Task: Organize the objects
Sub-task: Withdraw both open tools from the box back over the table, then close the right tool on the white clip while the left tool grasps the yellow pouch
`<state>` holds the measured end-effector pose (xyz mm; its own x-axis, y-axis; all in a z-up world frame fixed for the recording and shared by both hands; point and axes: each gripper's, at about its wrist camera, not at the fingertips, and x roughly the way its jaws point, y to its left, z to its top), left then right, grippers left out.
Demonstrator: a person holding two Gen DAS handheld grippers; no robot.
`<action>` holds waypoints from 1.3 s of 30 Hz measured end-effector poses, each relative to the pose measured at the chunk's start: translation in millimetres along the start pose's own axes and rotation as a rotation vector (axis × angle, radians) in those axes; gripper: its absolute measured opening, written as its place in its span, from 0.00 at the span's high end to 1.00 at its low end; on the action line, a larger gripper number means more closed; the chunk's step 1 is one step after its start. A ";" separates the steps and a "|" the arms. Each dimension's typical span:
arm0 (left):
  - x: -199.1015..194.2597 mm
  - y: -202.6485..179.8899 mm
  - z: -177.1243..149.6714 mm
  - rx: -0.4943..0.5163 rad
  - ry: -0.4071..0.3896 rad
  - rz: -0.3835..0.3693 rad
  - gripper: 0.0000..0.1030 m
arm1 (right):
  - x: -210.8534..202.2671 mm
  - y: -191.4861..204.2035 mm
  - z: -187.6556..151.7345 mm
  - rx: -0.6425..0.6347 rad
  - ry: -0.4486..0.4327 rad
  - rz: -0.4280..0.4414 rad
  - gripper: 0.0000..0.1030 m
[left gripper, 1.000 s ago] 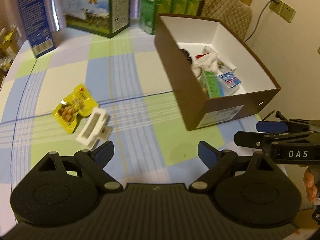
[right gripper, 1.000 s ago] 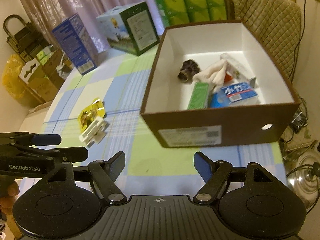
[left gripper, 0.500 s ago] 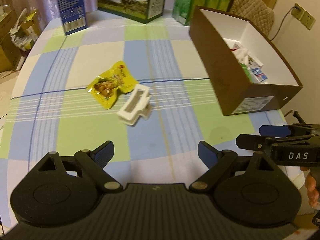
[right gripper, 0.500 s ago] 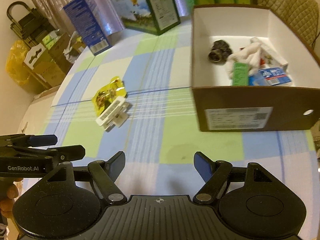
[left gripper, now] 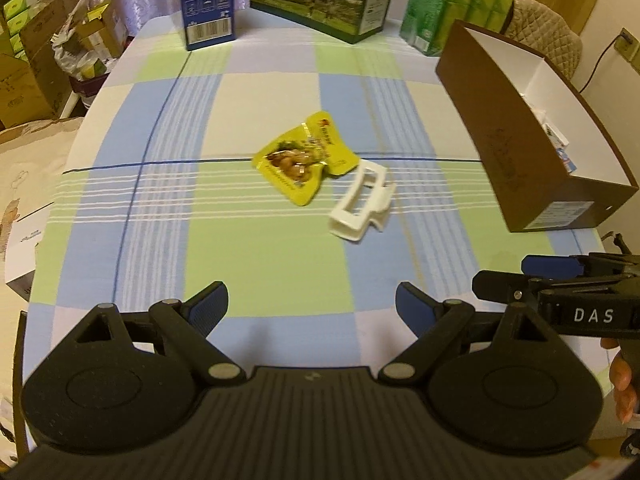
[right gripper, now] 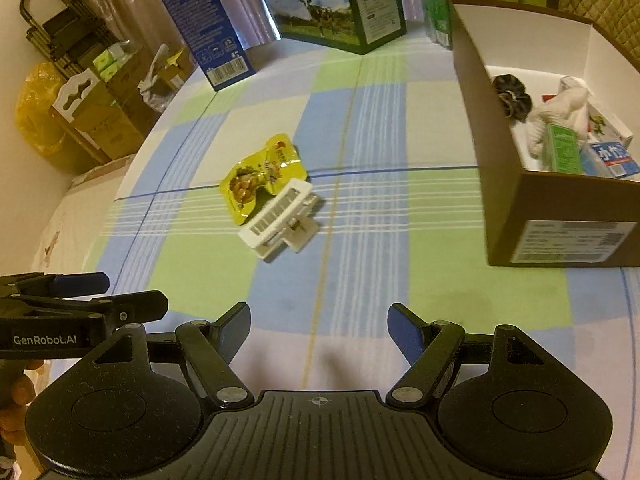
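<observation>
- Two things lie loose on the checked bench [left gripper: 168, 240]: a yellow snack pouch [left gripper: 302, 160] and a white hair clip [left gripper: 360, 202], its far end touching the pouch's edge.
- The brown cardboard box [right gripper: 560, 220] stands well to their right and already holds small packets, a dark scrunchie and something white.
- We judge the pouch light, flat, crinkly and slick; a pinch across a raised corner or the sealed edge looks safest.
- We judge the clip light, stiff plastic with a sprung hinge; we would close across its long narrow body, not the tabs.
- Our left claw [left gripper: 312, 300] is spread wide and empty, held low over the near bench and aimed at both things.
- Our right claw [right gripper: 318, 322] is likewise wide and empty, level with the left and just beside it.
</observation>
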<state>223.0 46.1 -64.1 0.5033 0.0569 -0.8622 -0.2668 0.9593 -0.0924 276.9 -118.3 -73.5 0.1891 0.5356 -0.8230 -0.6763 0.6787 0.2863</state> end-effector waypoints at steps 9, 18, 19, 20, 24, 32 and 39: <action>16.4 27.2 5.9 0.002 0.011 0.011 0.14 | 31.6 17.0 7.5 0.018 -0.001 -0.035 0.29; 38.0 46.2 21.8 0.013 0.007 0.032 0.14 | 57.9 27.5 22.3 0.004 -0.025 -0.083 0.29; 41.1 48.2 23.5 0.013 0.008 0.037 0.14 | 61.1 28.5 24.5 0.002 -0.028 -0.086 0.29; 43.8 49.8 25.1 0.012 0.011 0.042 0.14 | 64.2 29.9 26.6 0.001 -0.029 -0.092 0.30; 56.7 58.9 32.7 0.009 0.024 0.053 0.14 | 75.6 36.9 36.2 -0.023 -0.043 -0.098 0.30; 75.2 70.4 45.5 0.013 0.037 0.058 0.14 | 104.0 44.4 52.0 0.000 -0.027 -0.101 0.37; 87.0 77.0 56.4 0.019 0.046 0.058 0.14 | 124.9 45.7 60.6 0.017 -0.014 -0.117 0.39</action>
<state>292.6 140.6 -118.1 0.4493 0.1004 -0.8877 -0.2782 0.9600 -0.0322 312.7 10.1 -133.5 0.2764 0.4590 -0.8444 -0.6369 0.7454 0.1968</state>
